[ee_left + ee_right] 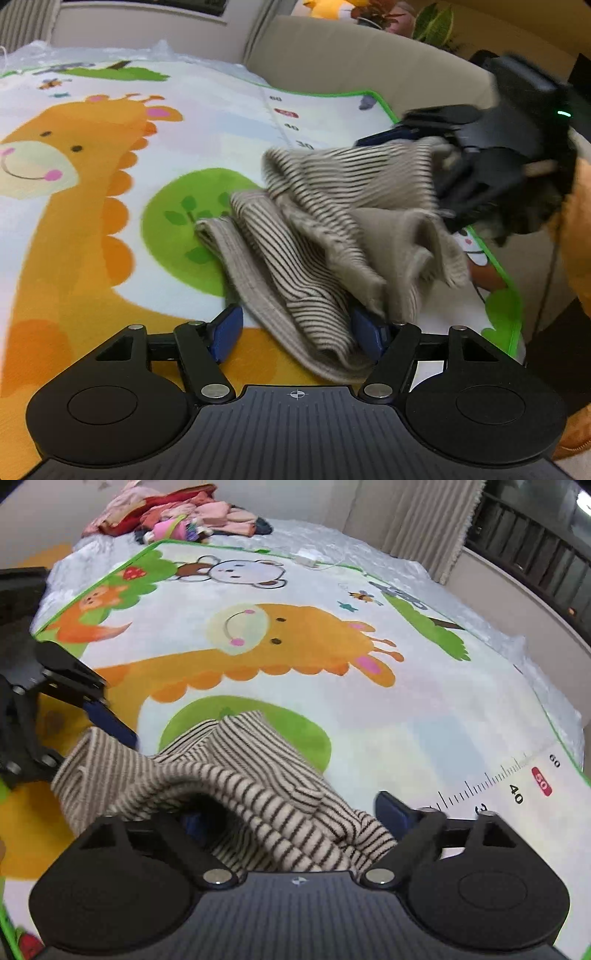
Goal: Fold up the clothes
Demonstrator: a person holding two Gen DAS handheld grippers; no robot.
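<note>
Two grippers bracket one garment, so read them from left to right. Your left gripper [297, 334] has its blue pads spread apart around the near end of the beige knit garment with thin dark stripes [332, 229]; the cloth touches the right-hand pad, while the left-hand pad stands clear of it, so nothing is pinched. I judge that you have set it there to take up that end for a fold.

The garment itself lies crumpled in ridges on the children's play mat printed with an orange giraffe and green patches [92, 229], which gives it a flat bed for folding; it sits over the green patch, near the printed height ruler [517, 775].

Your right gripper [291, 812] stands about as wide as it goes, the far end of the garment [229, 768] heaped loosely between its pads and not clamped. That looks like a release, leaving the cloth to settle. Well apart, at the mat's far corner, a heap of pink and red clothes [177, 515] waits.
</note>
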